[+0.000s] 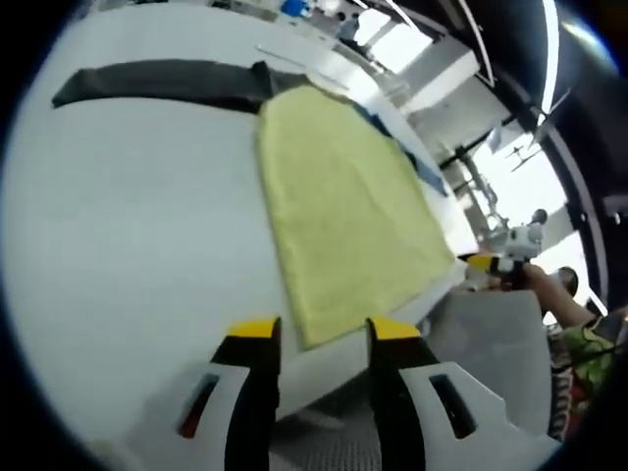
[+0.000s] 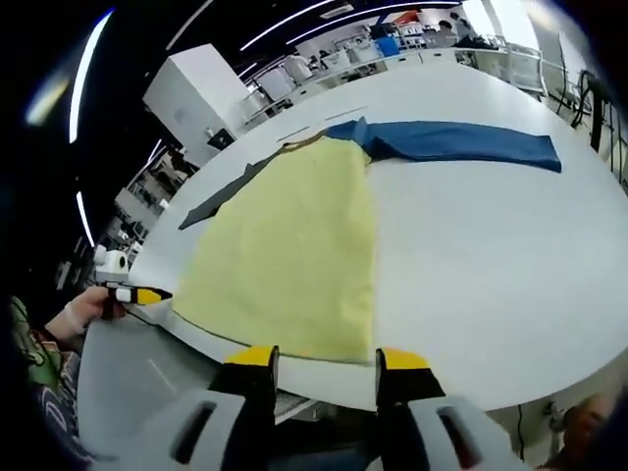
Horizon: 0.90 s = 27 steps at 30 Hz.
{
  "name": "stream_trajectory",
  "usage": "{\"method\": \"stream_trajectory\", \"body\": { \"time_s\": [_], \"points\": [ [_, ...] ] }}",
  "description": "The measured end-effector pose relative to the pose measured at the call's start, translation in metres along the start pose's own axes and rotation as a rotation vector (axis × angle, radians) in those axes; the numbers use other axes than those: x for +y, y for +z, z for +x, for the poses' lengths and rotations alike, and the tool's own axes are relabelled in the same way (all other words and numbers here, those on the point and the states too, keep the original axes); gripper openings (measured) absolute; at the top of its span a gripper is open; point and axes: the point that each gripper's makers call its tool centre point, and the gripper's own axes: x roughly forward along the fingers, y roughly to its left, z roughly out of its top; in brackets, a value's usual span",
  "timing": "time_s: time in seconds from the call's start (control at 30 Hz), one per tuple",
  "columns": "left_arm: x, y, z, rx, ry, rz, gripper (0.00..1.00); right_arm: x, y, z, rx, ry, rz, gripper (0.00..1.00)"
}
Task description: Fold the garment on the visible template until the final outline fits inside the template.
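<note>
Your left gripper (image 1: 322,332) hovers with fingers parted and empty, just short of the yellow garment's (image 1: 343,206) near hem at the counter (image 1: 137,265) edge. Its long axis runs away from you. Your right gripper (image 2: 326,358), likewise spread and holding nothing, sits equally near the garment's hem (image 2: 285,245).

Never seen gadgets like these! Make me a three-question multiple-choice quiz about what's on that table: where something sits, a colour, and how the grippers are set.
1. Where does the yellow garment lie?
A. on the white table, reaching its near edge
B. on the floor
C. on a chair

2. What colour is the sleeve stretched out beyond it?
A. red
B. blue
C. green

3. How is the right gripper set?
A. shut on cloth
B. open, holding nothing
C. shut on a tool

Answers: A, its hem meets the table edge; B, the strip is blue; B, the jaws stand apart and empty.
</note>
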Motion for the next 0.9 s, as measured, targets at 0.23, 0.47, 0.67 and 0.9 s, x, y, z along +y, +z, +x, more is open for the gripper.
{"method": "stream_trajectory", "body": {
  "time_s": [0.23, 0.47, 0.67, 0.9],
  "points": [
    [-0.003, 0.022, -0.004, -0.097, 0.031, 0.101, 0.49, -0.014, 0.020, -0.007, -0.062, -0.050, -0.011, 0.58],
    [-0.007, 0.031, -0.006, -0.149, 0.026, 0.106, 0.54, -0.030, 0.036, -0.013, -0.108, -0.107, -0.012, 0.70],
    [-0.014, 0.033, -0.005, -0.178, 0.024, 0.109, 0.57, -0.054, 0.059, -0.022, -0.169, -0.150, 0.004, 0.68],
    [-0.024, 0.048, -0.009, -0.273, 0.003, 0.033, 0.53, -0.091, 0.087, -0.032, -0.198, -0.199, -0.005, 0.63]
  ]
}}
